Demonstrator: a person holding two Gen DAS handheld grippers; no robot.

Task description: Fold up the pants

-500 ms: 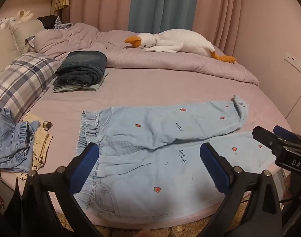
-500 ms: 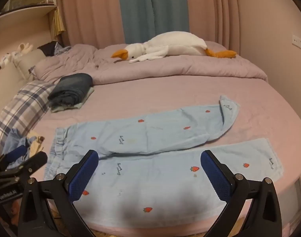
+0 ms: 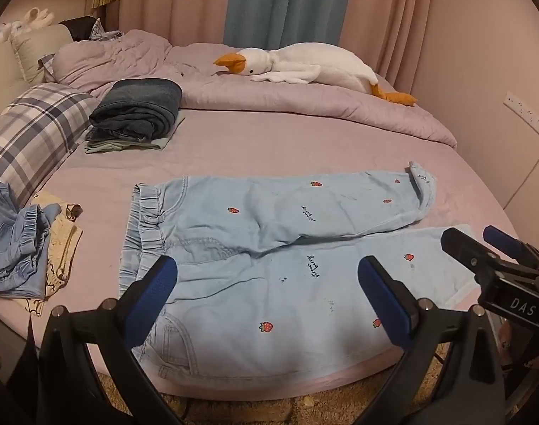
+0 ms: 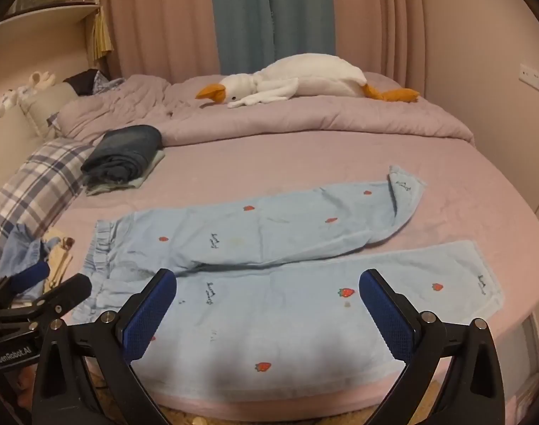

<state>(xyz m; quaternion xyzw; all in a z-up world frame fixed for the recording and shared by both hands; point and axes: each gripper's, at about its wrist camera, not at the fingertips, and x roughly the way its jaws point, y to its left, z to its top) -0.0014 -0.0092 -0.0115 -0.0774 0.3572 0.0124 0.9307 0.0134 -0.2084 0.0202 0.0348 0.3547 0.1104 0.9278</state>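
Light blue pants with red strawberry prints (image 3: 269, 248) lie flat on the pink bed, waistband to the left, legs to the right; they also show in the right wrist view (image 4: 269, 265). The far leg's cuff is turned back (image 4: 404, 191). My left gripper (image 3: 266, 301) is open and empty, hovering above the hip area near the front edge. My right gripper (image 4: 267, 308) is open and empty above the near leg. The right gripper also shows at the right of the left wrist view (image 3: 482, 248), and the left gripper shows at the left of the right wrist view (image 4: 46, 283).
A stack of folded dark clothes (image 3: 138, 113) sits at the back left by a plaid pillow (image 3: 28, 131). Crumpled blue and cream garments (image 3: 25, 248) lie at the left edge. A plush goose (image 3: 305, 67) lies on the rumpled duvet (image 3: 340, 106) at the back. A wall stands at the right.
Both grippers have shifted only slightly; the pants lie as before.
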